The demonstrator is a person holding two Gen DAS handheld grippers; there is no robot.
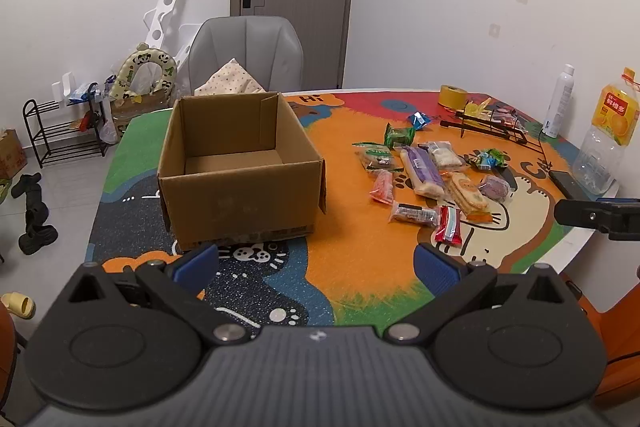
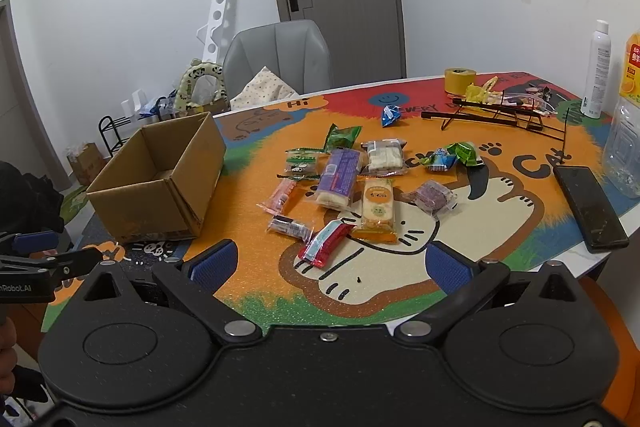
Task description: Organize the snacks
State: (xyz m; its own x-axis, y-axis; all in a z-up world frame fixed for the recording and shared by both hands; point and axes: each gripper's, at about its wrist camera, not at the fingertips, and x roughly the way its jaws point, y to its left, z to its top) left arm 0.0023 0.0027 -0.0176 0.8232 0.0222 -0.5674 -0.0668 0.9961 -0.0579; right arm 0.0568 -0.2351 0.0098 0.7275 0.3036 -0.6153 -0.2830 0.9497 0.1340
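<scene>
At the left of the worktop (image 1: 360, 267) stands an open cardboard box (image 1: 240, 167), upright, with nothing visible inside it. The left gripper (image 1: 316, 261) hovers low over the near edge, just in front of the box, fingers spread wide and carrying nothing.

To the right of the box, well apart from it, the snacks (image 2: 340, 187) lie loose in a cluster on the cat-pattern mat. The nearest item is a red packet (image 2: 324, 243), lying flat, touching an orange-trimmed cracker pack (image 2: 378, 209). A purple pack (image 2: 338, 177) occupies the middle of the cluster; a blue wrapper (image 2: 389, 115) lies apart at the far side.

The right gripper (image 2: 332, 263) hovers near the red packet, fingers fully released and empty.

Further right are a black wire rack (image 2: 492, 115), a roll of tape (image 2: 460, 79), a phone (image 2: 590, 207), a white spray can (image 2: 597, 71) and a juice bottle (image 2: 630, 115); none of these appears to belong to the task.

Assessment: no snack is boxed, so the task stands at its first pick. The next move likely calls for the right gripper to descend onto the red packet, close across its narrow width, and carry it left into the box. The thin, flat wrapper may slide on the mat; approach low and squarely.
</scene>
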